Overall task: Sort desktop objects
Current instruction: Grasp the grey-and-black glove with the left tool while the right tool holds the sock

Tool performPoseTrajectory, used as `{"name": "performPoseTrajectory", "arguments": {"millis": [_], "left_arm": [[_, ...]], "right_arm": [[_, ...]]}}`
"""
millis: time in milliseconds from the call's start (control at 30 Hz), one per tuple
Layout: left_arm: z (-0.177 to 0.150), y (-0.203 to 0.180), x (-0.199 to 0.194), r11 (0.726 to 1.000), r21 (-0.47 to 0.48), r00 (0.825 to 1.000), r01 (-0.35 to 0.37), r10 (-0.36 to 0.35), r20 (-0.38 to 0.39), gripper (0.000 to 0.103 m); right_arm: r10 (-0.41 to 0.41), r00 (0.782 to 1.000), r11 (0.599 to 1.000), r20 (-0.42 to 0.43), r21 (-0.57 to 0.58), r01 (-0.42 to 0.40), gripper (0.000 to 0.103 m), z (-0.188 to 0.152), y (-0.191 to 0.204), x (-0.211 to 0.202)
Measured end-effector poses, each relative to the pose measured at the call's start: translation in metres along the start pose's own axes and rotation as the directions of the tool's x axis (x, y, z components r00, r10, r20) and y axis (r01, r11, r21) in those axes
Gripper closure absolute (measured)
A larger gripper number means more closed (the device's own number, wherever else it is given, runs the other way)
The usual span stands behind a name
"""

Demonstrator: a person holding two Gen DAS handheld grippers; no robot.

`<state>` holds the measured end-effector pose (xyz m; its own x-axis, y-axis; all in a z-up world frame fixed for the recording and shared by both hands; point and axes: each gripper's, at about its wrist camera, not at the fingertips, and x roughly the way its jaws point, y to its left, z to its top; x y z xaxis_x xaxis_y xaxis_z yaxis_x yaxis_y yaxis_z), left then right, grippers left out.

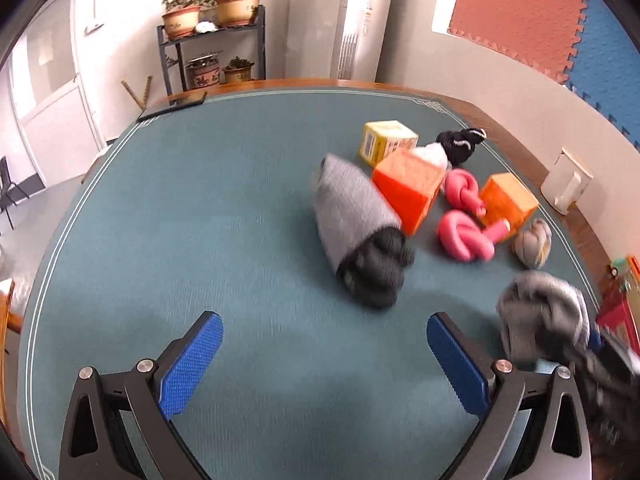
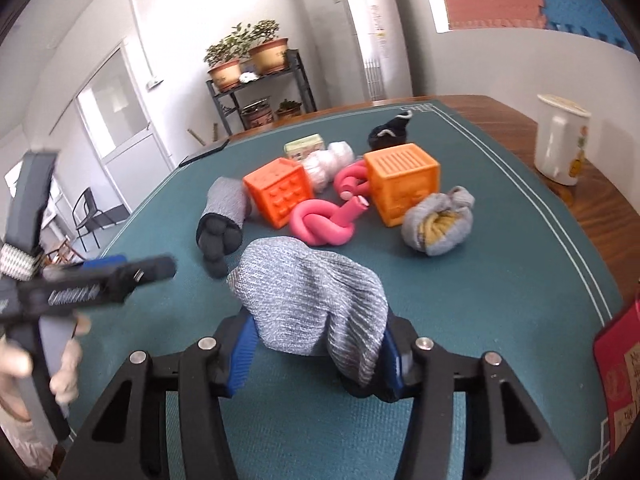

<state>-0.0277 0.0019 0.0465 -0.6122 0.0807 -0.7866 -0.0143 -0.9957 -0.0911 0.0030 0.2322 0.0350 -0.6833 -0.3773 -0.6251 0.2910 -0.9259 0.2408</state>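
The right claw [image 2: 316,344] grips a grey knitted sock bundle [image 2: 316,300] between its blue pads, low over the green tabletop [image 2: 500,280]. The left claw [image 1: 324,356] is spread wide with nothing between its pads. Behind lie orange cubes [image 2: 400,184], knotted pink tubes [image 2: 324,220] and what seem, through blur, more rolled socks [image 2: 224,216].

Grey sock bundle [image 2: 316,300] clamped between blue pads, draped over them. Rolled grey-black sock [image 2: 222,216] lying beside tilted orange cube [image 2: 280,192]. Two knotted pink tubes [image 2: 320,222] between cubes; second orange cube [image 2: 400,184] upright, grey-yellow sock ball [image 2: 438,226] beside it.
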Motion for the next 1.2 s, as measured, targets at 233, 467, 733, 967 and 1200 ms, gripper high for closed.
{"name": "performPoseTrajectory", "arguments": {"millis": [233, 467, 733, 967, 1200], "left_arm": [[0.035, -0.012, 0.032, 1.000, -0.030, 1.000, 0.001, -0.001, -0.027, 0.000], [0.037, 0.001, 0.061, 0.996, -0.088, 0.999, -0.032, 0.029, -0.040, 0.001], [0.026, -0.012, 0.057, 0.997, -0.022, 0.997, 0.070, -0.069, 0.014, 0.052], [0.028, -0.003, 0.051, 0.994, -0.029, 0.994, 0.106, -0.105, 0.033, 0.060], [0.028, -0.012, 0.025, 0.987, -0.011, 0.984, 0.159, -0.158, 0.078, 0.061]], "right_arm": [[-0.015, 1.000, 1.000, 0.005, 0.018, 0.015, 0.046, -0.002, -0.004, -0.003], [-0.030, 1.000, 1.000, 0.001, 0.002, 0.030, 0.045, -0.004, -0.001, -0.002], [-0.056, 0.998, 0.998, 0.000, 0.005, 0.056, 0.045, -0.005, -0.003, 0.002], [-0.062, 0.998, 0.998, 0.029, 0.028, 0.061, 0.045, -0.004, -0.007, -0.003], [-0.093, 0.991, 0.995, 0.094, 0.055, 0.088, 0.045, -0.003, -0.012, -0.016]]}}
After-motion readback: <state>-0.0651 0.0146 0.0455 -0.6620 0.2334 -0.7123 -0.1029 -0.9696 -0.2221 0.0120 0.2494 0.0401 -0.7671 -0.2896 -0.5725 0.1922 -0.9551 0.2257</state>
